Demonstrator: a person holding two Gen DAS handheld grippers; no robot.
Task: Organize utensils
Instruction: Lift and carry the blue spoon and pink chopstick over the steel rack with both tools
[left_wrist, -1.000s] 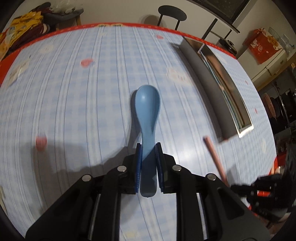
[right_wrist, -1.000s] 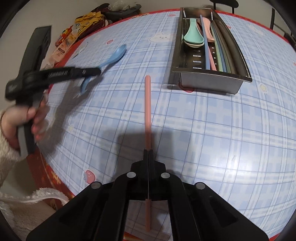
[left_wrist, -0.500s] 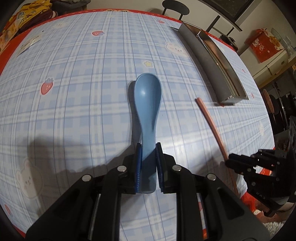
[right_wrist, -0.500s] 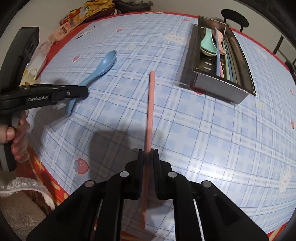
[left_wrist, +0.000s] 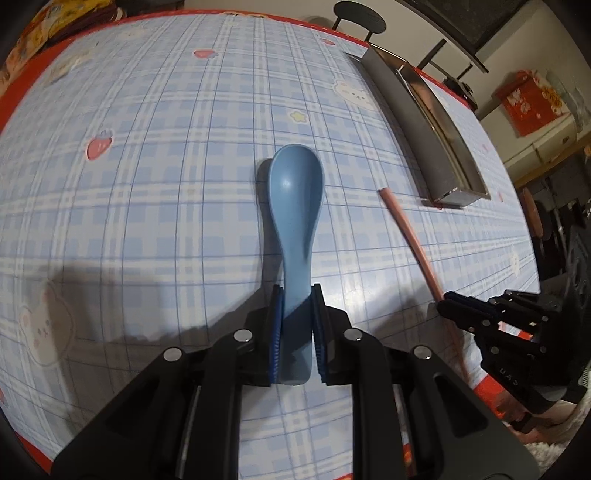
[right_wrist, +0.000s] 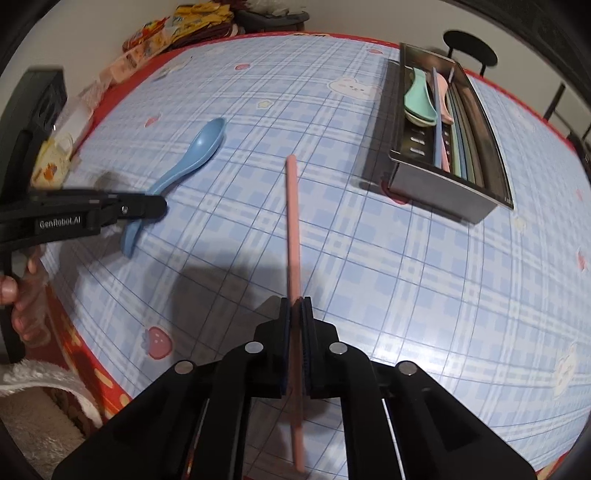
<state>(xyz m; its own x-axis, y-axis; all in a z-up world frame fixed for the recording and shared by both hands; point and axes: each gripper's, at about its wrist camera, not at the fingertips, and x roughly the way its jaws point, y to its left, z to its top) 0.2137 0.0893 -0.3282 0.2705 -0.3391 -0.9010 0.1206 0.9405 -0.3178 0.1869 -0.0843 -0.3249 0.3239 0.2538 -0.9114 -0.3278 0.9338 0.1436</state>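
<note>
My left gripper is shut on the handle of a blue spoon, whose bowl points away from me just above the checked tablecloth. From the right wrist view the same blue spoon and left gripper show at the left. My right gripper is shut on a pink chopstick that sticks out forward over the table. That pink chopstick and right gripper appear at the right of the left wrist view. A steel utensil tray at the far right holds a green spoon, a pink spoon and several chopsticks.
The tray stands as a long wall at the upper right in the left wrist view. Snack packets lie at the far left table edge. A black chair stands behind the table. The red table edge is close at the near left.
The left gripper with the blue spoon has shifted across the table and sits a little lower. The right gripper has rolled slightly, still gripping the pink chopstick, and the tray now looks nearer.
</note>
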